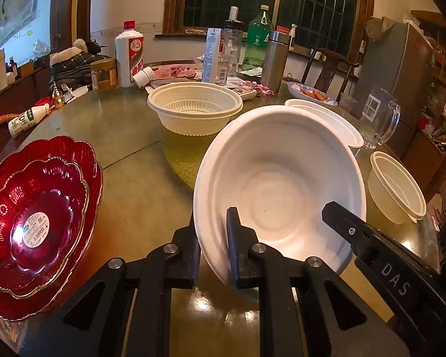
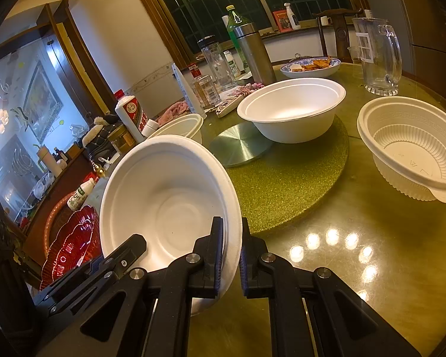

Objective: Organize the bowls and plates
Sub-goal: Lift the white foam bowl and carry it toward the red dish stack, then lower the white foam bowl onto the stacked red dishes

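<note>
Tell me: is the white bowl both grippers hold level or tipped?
Tipped. The white bowl stands nearly on edge, its empty inside facing both cameras, rim pinched by left gripper and right gripper.

Your left gripper (image 1: 213, 238) pinches the tilted white bowl (image 1: 279, 190) at its seven o'clock rim. Red plates (image 1: 35, 223) sit stacked at nine o'clock.
</note>
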Demonstrator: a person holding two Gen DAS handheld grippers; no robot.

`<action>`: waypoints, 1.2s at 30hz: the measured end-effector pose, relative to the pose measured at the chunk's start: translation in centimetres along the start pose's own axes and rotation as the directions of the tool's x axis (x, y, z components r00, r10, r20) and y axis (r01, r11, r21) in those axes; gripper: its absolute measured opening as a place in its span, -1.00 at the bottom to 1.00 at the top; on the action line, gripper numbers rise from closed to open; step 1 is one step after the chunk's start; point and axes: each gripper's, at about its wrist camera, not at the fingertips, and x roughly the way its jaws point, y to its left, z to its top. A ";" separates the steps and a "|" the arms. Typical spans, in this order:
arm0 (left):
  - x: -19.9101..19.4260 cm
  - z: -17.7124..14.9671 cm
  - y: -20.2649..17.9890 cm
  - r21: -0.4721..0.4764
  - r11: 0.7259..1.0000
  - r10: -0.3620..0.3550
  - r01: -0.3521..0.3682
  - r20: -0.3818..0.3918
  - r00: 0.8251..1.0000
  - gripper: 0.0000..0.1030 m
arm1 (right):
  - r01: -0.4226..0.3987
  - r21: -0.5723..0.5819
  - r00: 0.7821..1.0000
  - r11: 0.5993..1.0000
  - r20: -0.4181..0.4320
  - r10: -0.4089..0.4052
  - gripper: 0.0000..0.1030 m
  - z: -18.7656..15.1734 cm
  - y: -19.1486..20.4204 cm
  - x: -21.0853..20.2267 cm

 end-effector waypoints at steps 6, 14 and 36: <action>0.0 0.0 0.0 0.001 1.000 0.000 0.000 0.000 1.000 -0.74 | 0.001 0.000 1.000 1.000 -0.001 -0.001 -0.82 0.0 0.0 0.0; 0.0 0.0 0.0 0.001 1.000 0.001 -0.001 0.000 1.000 -0.74 | 0.000 0.000 1.000 1.000 -0.002 0.000 -0.82 0.0 0.0 0.0; -3.1 0.7 0.3 0.026 0.998 0.051 -0.054 0.097 0.994 -0.73 | -0.036 -0.020 0.998 0.999 0.049 0.037 -0.82 0.8 1.2 -1.6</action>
